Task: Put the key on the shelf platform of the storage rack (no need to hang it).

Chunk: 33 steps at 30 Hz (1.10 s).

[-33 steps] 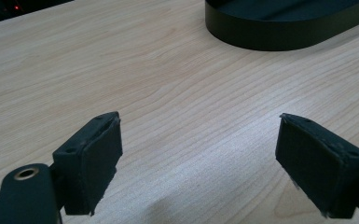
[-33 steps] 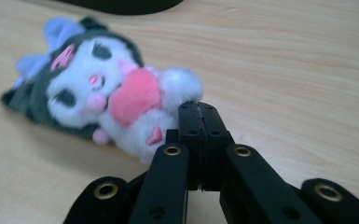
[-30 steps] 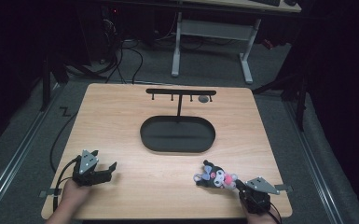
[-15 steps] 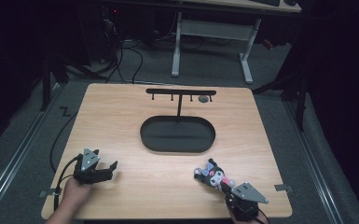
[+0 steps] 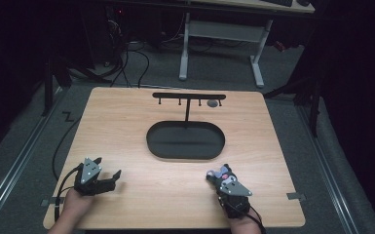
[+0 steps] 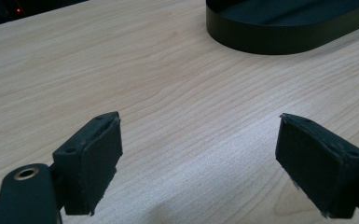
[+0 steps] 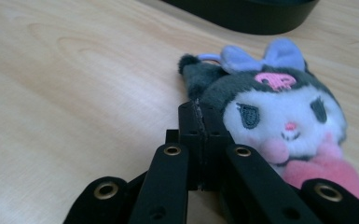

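Just beyond the tips of the right gripper [image 7: 199,114] lies the plush toy [image 7: 279,116], a dark-haired character head with a lilac bow and pink cheeks, flat on the wooden table [image 5: 126,126]. In the right gripper view the two black jaws are pressed flat against each other with nothing between them, their tips at the toy's dark ear side and its face just to their right; whether the tips actually touch the fur is hard to tell at this angle. Compared with a second ago, the right hand has slid inward along the table's near edge, so the gripper now points at the toy from behind in the high view, the toy [image 5: 220,176] just ahead of its nose and the oval black tray [image 5: 185,140] with its hook stand [image 5: 189,96] farther on. The toy seems to sit in much the same spot. Since the jaws are closed and empty, no grasp is made yet; they would have to part before taking the toy or its loop. The left gripper [image 6: 198,158] has kept still near the left corner, jaws spread wide over bare wood, holding nothing.
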Tool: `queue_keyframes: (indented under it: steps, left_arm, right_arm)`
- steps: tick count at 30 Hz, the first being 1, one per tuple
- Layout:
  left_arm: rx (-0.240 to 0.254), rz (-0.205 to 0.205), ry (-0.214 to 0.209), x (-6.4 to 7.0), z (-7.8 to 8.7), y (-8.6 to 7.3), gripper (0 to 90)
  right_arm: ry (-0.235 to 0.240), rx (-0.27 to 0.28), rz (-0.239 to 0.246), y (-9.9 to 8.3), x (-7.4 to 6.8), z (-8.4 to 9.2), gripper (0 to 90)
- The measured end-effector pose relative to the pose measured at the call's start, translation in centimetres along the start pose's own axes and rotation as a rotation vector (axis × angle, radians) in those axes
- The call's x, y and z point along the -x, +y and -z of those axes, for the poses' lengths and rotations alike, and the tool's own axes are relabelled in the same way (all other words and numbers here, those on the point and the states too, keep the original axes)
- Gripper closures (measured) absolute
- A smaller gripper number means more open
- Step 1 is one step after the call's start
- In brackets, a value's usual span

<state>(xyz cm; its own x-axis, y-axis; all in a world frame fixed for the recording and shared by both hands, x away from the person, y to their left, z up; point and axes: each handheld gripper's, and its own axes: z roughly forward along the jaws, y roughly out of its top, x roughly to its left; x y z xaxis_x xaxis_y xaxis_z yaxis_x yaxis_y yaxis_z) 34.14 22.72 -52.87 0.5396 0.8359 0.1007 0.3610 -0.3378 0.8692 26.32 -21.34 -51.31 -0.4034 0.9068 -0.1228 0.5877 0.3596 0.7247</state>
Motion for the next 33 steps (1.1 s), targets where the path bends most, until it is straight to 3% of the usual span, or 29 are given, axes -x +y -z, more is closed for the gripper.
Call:
queue_keyframes:
  steps: [4,7,11,15,17,20,22,26,33]
  left_arm:
    - [-0.001,-0.004,-0.001,0.0,0.0,0.0,15.4]
    - [-0.002,-0.007,-0.004,0.1,0.1,0.0,15.4]
    - [0.002,-0.002,-0.004,0.0,0.0,0.0,15.4]
    - [-0.001,-0.001,-0.007,0.0,0.0,0.0,15.4]
    - [-0.001,-0.002,-0.009,0.0,-0.1,0.1,15.4]
    - [-0.006,-0.002,-0.012,0.0,-0.2,0.2,15.4]
    - [-0.007,0.001,-0.012,0.0,-0.3,0.3,15.4]
    - [-0.011,0.007,-0.008,-0.1,-0.6,0.4,15.4]
    - [-0.019,0.019,-0.007,-0.2,-0.8,0.6,15.4]
  right_arm:
    - [-0.033,0.013,-0.014,0.6,0.7,-0.6,90.0]
    - [-0.019,0.026,-0.011,0.7,0.9,-0.6,90.0]
    - [-0.020,0.107,-0.029,1.0,1.1,1.6,90.0]
    - [-0.093,0.156,-0.077,0.4,3.3,3.9,90.0]
    - [-0.145,0.146,-0.105,-0.4,4.7,4.4,89.9]
    - [-0.181,0.081,-0.131,-1.9,6.6,3.8,89.9]
    - [-0.171,0.039,-0.154,-2.6,7.3,3.2,89.9]
    - [-0.143,0.032,-0.162,-2.9,7.1,3.1,89.8]
    - [-0.115,0.013,-0.119,-3.2,5.6,3.3,89.8]
